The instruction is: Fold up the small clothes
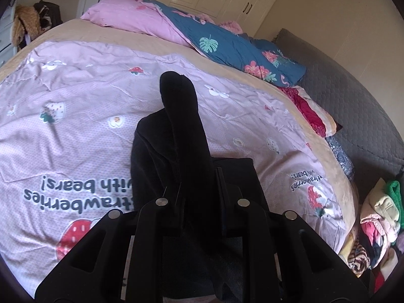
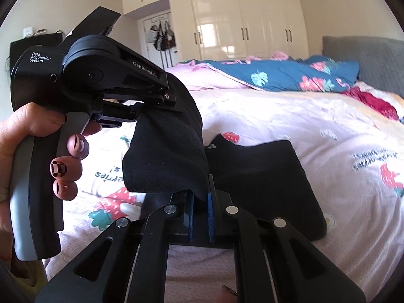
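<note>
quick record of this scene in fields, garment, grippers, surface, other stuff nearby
garment: black sock, lifted off the bed, held at two spots
left gripper: shut on the sock's upper part
right gripper: shut on the sock's lower edge
second piece: black garment lying flat on the bed
surface: pink strawberry quilt
nearby: blue floral duvet, clothes pile beside the bed

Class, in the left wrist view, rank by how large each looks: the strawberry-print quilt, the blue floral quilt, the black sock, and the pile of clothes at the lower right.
1. strawberry-print quilt
2. black sock, enlarged by nearness
3. blue floral quilt
4. pile of clothes
</note>
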Tool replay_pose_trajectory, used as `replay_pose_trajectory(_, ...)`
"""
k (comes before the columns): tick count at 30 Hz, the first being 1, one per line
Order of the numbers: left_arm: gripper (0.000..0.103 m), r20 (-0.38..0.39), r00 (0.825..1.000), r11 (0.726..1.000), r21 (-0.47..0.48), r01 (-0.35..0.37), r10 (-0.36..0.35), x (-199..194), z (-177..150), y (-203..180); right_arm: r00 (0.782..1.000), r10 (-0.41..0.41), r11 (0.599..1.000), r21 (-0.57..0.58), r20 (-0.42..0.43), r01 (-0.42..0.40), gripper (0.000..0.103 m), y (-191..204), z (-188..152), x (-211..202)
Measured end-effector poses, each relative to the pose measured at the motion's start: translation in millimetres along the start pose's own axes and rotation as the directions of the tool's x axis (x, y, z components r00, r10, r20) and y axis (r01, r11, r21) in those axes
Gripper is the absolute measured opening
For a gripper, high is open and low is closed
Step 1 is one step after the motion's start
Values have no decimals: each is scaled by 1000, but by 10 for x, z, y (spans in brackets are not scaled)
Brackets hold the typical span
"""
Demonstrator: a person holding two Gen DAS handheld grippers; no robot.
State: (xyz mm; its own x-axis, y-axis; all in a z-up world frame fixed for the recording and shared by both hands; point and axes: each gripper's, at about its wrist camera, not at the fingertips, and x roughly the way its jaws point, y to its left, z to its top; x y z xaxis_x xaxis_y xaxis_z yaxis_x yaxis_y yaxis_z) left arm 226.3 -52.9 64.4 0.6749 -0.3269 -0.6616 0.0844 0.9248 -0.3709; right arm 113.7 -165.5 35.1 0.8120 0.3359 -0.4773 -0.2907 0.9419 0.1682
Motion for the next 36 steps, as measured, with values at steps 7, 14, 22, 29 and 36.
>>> replay_pose_trajectory(7, 11, -54, 999, 999, 33, 4, -2, 303, 6, -224, 998, 10, 992, 130, -63, -2, 7, -292, -58, 59)
replay_pose_trajectory(14, 11, -114, 993, 999, 30, 15, -12, 617, -75, -354, 989, 47, 961, 276, -138, -7, 8, -625, -176, 122)
replay_pose_trajectory(22, 25, -165, 984, 997, 18, 70, -66, 846, -130, -493, 977, 80, 927, 374, -200, 1, 12, -849, -305, 139)
replay_pose_trajectory(29, 49, -148, 981, 992, -16, 128, -129, 761, -178, -414, 958, 135, 875, 484, -254, 5, 36, -1122, -412, 138)
replay_pose_trajectory(36, 49, -83, 996, 999, 24, -41, 43, 478, -363, 82, 953, 229, 833, 546, -198, -87, 63, -1326, -205, 14)
